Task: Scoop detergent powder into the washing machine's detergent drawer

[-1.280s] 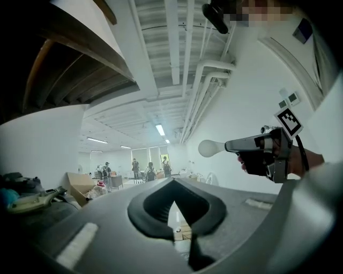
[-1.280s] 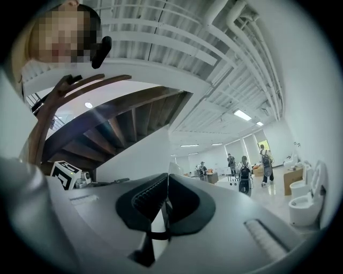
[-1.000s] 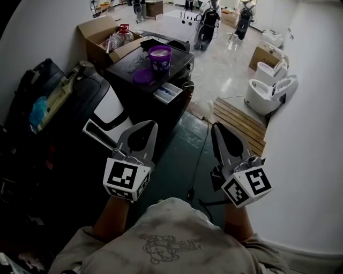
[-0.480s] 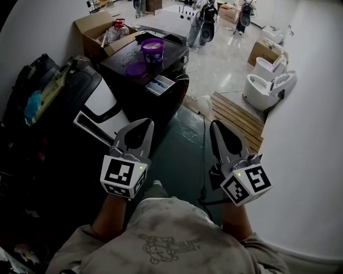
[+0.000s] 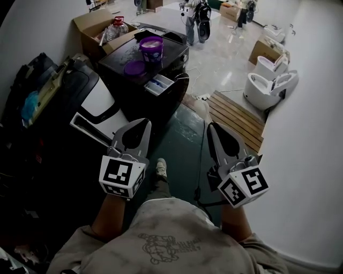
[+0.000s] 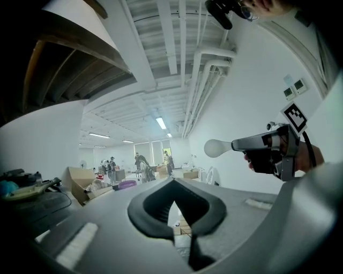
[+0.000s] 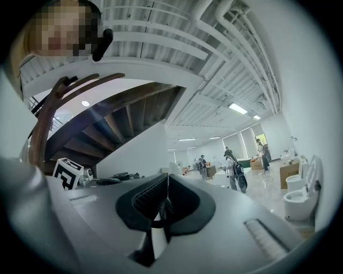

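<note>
Jaws shut & empty on both, left gripper (image 5: 143, 123) & right gripper (image 5: 211, 127). Purple detergent tub (image 5: 151, 49) sits atop washing machine (image 5: 155, 109) well ahead, detergent drawer (image 5: 159, 84) pulled out. Floor cable (image 5: 201, 155) btwn you & it: you could trip.

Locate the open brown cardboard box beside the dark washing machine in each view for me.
Head view: open brown cardboard box, top left corner.
Left gripper view: mid-left, small and far off.
Right gripper view: cannot be made out.
Shared landmark: the people standing at the far end of the hall.
</note>
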A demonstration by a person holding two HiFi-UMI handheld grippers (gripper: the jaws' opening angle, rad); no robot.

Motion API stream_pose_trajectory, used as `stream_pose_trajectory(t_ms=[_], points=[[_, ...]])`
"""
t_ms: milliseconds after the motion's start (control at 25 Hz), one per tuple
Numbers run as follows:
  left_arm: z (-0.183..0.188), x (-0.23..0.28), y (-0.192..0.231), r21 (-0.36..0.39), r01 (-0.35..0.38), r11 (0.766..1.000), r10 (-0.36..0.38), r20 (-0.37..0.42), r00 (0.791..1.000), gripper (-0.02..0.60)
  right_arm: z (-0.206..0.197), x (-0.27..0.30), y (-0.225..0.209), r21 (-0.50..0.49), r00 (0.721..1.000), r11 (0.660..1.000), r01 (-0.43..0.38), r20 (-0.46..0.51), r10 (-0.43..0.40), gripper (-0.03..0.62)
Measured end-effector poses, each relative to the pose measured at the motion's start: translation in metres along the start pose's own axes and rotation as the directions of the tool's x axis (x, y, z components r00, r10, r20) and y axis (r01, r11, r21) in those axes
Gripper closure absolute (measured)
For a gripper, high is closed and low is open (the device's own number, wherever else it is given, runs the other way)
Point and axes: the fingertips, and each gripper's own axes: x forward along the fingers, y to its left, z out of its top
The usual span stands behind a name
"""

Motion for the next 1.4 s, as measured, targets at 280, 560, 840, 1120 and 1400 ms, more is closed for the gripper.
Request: stream_pose_trajectory(t_ms=[280,560,840,1120,1400], points=[[-0.007,0.035,0.014,-0.007,0.023,1.000,-0.023,0.005,1.000,0.580,-0.010,0.028,-0.022,-0.015,1.000,1.000,0.020,-0.018,-0.021,0.559],[-0.006,0.078,0.055,-0.020,0.020,1.000,-0.020,0.009,1.000,0.580,-0.008,0.086,-0.046,-0.036,0.999,0.999,0.022,-0.039,-0.023,0.559],[-0.006,0.142,0.123,-0.043,0.014,0.999,-0.014,-0.005,1.000,0.580,-0.007,0.179,-0.073,-0.028,0.997,1.000,-0.006,-0.080,0.004,0.559],[-0.009,0.206,0.198,-0.043,0.010,0.999,-0.011,-0.026,1.000,0.580,-0.017,0.278,-0.101,-0.027,0.992,1.000,-0.011,-0.123,0.008,0.559],[-0.029,0.256,0.239,-0.057,0.054,0.997,-0.057,-0.053,0.997,0.580,-0.032,0.341,-0.127,-0.016,0.990,1.000,0.022,-0.142,-0.024,0.559]])
